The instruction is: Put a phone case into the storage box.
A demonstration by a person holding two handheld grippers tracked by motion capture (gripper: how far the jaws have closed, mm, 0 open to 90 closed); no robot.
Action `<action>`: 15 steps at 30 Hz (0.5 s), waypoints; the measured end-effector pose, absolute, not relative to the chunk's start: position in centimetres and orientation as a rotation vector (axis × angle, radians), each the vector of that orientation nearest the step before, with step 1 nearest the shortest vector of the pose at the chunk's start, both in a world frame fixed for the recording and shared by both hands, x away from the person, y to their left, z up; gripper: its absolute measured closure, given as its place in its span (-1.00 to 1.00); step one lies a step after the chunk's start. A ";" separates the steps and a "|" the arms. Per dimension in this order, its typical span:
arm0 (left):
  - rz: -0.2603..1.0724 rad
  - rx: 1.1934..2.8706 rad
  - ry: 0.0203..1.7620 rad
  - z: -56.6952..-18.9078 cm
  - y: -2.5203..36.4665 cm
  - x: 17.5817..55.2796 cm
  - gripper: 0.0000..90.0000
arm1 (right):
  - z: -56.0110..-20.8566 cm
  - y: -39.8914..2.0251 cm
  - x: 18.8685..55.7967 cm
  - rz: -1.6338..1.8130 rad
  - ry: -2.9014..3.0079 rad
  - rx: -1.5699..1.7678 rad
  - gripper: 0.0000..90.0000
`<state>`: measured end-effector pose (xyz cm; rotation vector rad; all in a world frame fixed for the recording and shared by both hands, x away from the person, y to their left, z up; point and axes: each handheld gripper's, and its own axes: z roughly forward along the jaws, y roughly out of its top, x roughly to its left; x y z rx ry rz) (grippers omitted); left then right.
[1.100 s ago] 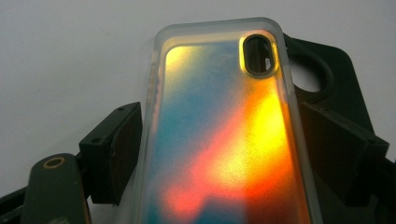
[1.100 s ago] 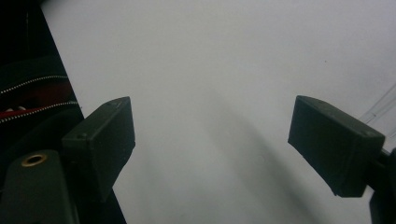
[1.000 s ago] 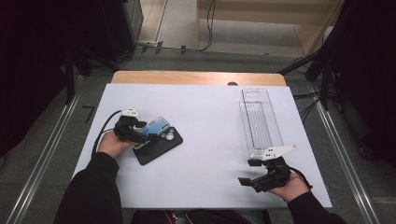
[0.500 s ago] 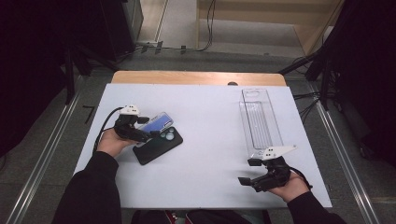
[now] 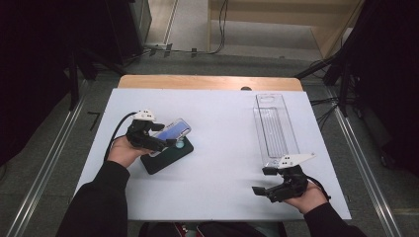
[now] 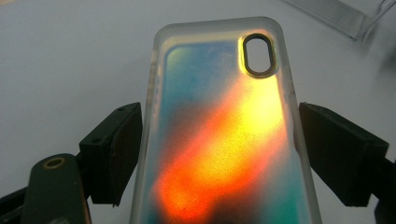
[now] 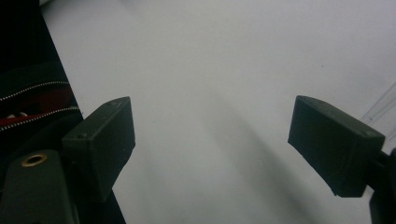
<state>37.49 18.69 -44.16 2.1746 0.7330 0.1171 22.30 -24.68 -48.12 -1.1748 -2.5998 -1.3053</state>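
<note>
Gripping phone case (image 6: 224, 135) by its long edges, left gripper (image 5: 160, 139); right gripper (image 7: 212, 144) wide open, empty, above bare table (image 5: 227, 123)

Translucent iridescent phone case (image 6: 224, 140), lifted, tilted, above the black phone (image 5: 165, 157)

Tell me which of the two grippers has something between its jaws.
The left gripper: its jaws clamp the long edges of an iridescent phone case, lifted over the dark phone. The right gripper has bare white table between its open jaws.
</note>
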 end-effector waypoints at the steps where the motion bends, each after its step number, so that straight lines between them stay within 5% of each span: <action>1: 0.118 2.171 0.738 -44.0 18.5 37.3 -0.62 | -48.1 -24.7 22.3 -1.307 -2.600 -1.179 -0.71; 15: 0.139 2.090 0.833 -43.1 16.7 35.3 -0.62 | -48.0 -24.6 22.3 -1.318 -2.560 -1.241 -0.71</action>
